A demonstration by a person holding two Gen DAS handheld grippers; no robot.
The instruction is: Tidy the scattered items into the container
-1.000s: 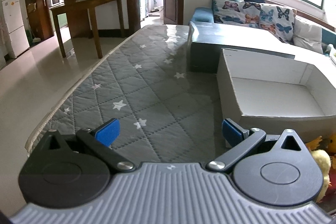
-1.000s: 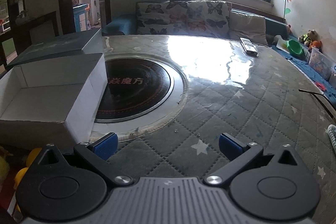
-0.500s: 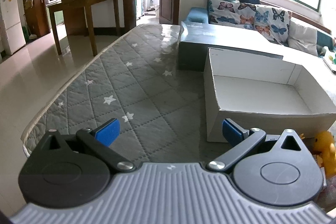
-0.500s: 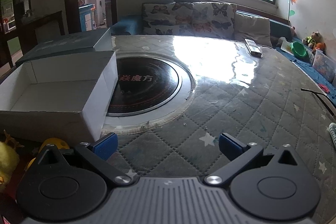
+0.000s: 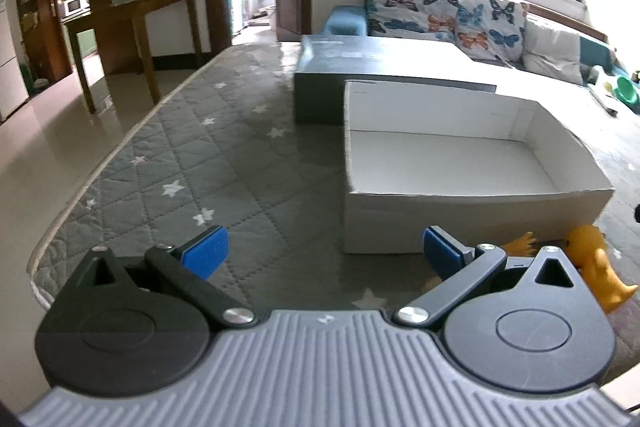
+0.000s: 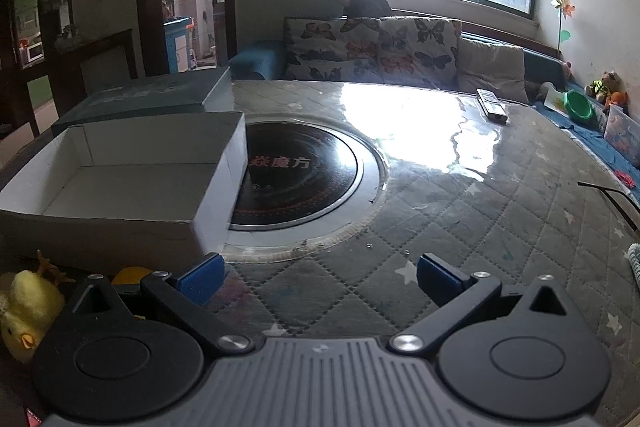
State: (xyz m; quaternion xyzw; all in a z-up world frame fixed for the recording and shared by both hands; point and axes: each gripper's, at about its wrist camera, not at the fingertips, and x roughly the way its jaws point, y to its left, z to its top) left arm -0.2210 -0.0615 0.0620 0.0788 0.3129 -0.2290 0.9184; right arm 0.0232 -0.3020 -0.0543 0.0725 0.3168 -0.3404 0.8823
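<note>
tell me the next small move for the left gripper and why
Probably swing the left gripper right and down toward the orange toy. Its jaws stand open with nothing between them, the white box looks empty, and the toy lies on the table just in front of the box's near wall, right of the gripper.

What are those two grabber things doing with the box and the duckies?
A person holds two grabbers for tidying toys into the white box. The box has nothing in it yet. Both the left gripper and the right gripper are open and hold nothing. An orange toy and a fluffy yellow chick wait beside the box.
</note>
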